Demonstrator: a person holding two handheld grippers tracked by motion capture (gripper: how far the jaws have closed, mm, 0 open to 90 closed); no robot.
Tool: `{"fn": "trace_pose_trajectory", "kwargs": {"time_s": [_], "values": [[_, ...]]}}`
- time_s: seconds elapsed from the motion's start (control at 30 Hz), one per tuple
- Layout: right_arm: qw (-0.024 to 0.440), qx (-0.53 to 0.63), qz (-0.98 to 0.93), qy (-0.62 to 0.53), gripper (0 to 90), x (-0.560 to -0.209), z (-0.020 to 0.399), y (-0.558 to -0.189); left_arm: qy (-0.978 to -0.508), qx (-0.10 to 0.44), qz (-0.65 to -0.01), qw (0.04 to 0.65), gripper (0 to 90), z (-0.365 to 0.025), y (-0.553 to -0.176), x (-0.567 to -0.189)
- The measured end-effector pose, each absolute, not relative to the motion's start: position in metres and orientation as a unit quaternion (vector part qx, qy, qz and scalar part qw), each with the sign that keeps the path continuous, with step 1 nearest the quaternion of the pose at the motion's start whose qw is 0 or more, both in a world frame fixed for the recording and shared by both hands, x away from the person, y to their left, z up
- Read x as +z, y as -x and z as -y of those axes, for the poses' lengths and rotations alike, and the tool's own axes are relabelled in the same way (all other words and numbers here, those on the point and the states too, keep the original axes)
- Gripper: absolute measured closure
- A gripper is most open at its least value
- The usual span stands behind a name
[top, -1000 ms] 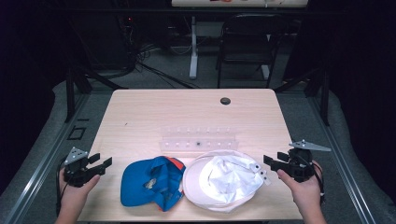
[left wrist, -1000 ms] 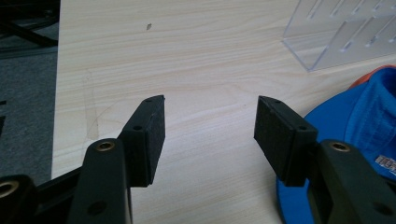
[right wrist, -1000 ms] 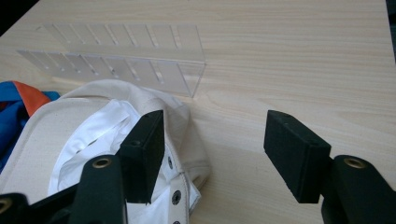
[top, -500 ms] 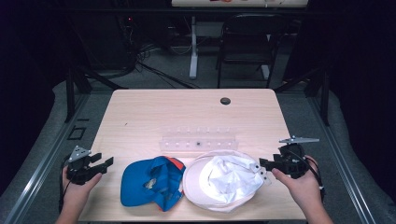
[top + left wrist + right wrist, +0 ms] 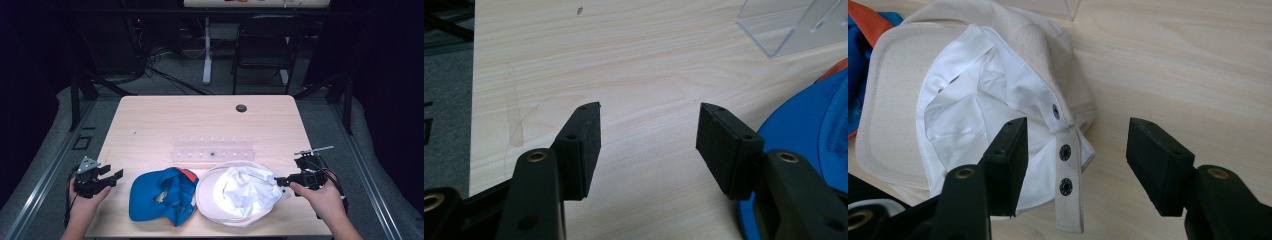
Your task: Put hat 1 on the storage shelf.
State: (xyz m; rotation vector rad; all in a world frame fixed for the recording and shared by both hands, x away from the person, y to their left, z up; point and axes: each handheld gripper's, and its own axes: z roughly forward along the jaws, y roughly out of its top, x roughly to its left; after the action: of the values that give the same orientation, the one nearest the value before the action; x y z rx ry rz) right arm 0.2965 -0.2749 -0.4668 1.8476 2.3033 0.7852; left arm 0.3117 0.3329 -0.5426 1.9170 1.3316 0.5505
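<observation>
A white cap lies upside down at the table's front, its lining facing up. A blue cap with orange trim lies just to its left, and its blue edge shows at the right of the left gripper view. My right gripper is open at the white cap's right rim. Its jaws have just been closing a little, with the snap strap between them and untouched by the pads. My left gripper rests open over bare wood, left of the blue cap.
A clear acrylic stand sits behind the caps near the table's middle, and its corner shows in the left gripper view. A dark cable hole is near the far edge. A chair and desk legs stand beyond the table.
My right gripper has moved left to the white cap's rim, so the strap now lies between its jaws. The left gripper has barely shifted.
</observation>
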Motion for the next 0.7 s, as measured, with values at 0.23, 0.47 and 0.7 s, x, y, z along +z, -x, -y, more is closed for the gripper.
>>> {"fn": "trace_pose_trajectory", "kwargs": {"time_s": [0.23, 0.47, 0.7], "values": [[0.015, 0.254, -0.745, -0.617, 44.7, -0.485, 0.275, -0.299, -0.748, 0.213, -0.516, 0.359, 43.7, -0.332, -0.312, -0.543], [-0.004, 0.255, -0.739, -0.623, 48.2, -0.499, 0.273, -0.302, -0.75, 0.212, -0.517, 0.354, 43.7, -0.332, -0.312, -0.544], [-0.016, 0.256, -0.739, -0.623, 54.4, -0.505, 0.271, -0.304, -0.747, 0.214, -0.518, 0.357, 43.7, -0.332, -0.313, -0.545]]}}
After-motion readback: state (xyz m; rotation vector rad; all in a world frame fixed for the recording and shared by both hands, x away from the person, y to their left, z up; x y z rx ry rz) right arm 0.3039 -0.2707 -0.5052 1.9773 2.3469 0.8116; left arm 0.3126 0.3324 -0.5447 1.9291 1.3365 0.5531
